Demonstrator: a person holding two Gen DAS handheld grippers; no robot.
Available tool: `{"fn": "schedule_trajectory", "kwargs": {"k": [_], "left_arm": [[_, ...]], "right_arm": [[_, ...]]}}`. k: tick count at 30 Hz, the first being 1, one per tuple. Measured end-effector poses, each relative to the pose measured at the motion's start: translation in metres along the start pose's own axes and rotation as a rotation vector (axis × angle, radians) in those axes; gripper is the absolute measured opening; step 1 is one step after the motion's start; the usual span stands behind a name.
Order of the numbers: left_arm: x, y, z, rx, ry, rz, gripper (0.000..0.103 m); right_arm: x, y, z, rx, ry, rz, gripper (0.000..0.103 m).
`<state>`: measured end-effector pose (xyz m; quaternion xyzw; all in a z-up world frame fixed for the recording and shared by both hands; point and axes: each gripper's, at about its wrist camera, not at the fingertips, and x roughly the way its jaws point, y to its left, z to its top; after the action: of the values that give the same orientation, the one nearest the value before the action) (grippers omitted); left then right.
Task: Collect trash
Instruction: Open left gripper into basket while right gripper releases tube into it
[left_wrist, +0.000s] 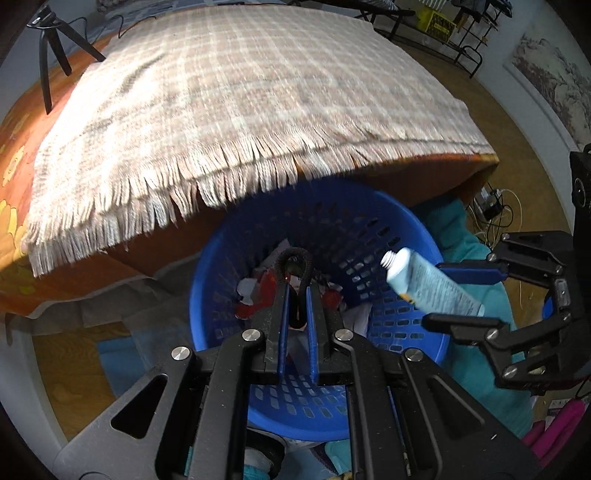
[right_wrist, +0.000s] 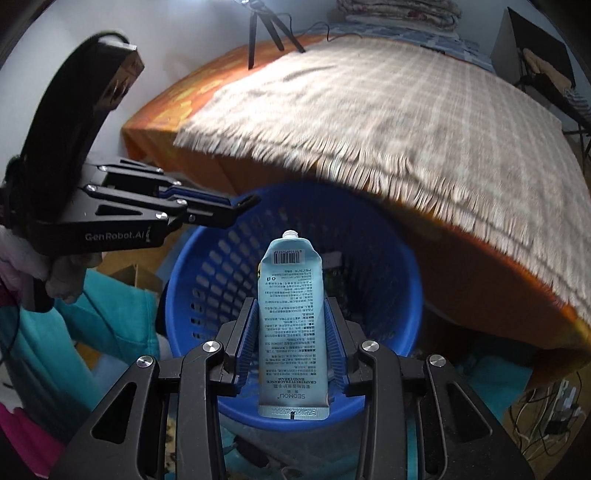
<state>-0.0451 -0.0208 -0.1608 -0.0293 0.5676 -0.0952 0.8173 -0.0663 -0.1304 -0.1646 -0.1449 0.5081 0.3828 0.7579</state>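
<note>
A blue perforated basket (left_wrist: 413, 325) stands on the floor beside the bed, with red and white scraps (left_wrist: 255, 295) lying at its bottom. My left gripper (left_wrist: 295, 295) points down into it, shut on a dark looped band (left_wrist: 293, 258) that sticks out past the fingertips. My right gripper (right_wrist: 291, 306) is shut on a pale blue hand cream tube (right_wrist: 291, 317) with no cap, held over the basket (right_wrist: 214, 273) with its nozzle pointing away. In the left wrist view the tube (left_wrist: 432, 284) hangs above the basket's right rim, in the right gripper (left_wrist: 434, 291). In the right wrist view the left gripper (right_wrist: 243, 208) reaches over the left rim.
The bed's orange sheet (left_wrist: 424, 177) and a fringed checkered blanket (left_wrist: 240, 110) overhang the far side of the basket. A black tripod (left_wrist: 51, 48) stands on the bed. Teal cloth (right_wrist: 92, 314) lies around the basket; cables and a power strip (right_wrist: 554, 413) lie on the floor at right.
</note>
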Motion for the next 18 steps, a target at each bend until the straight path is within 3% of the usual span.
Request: {"fn": "schedule_trajectory", "kwargs": {"k": [10, 15, 18], "left_arm": [[0.012, -0.006, 0.0, 0.001, 0.022, -0.003, 0.007], [0.016, -0.007, -0.001, 0.0, 0.026, 0.006, 0.02], [0.018, -0.007, -0.001, -0.005, 0.028, 0.007, 0.02]], "right_arm": [[0.017, 0.011, -0.014, -0.015, 0.05, 0.016, 0.034], [0.021, 0.008, -0.017, -0.006, 0.056, 0.005, 0.034], [0.022, 0.007, -0.018, 0.0, 0.057, 0.002, 0.034]]}}
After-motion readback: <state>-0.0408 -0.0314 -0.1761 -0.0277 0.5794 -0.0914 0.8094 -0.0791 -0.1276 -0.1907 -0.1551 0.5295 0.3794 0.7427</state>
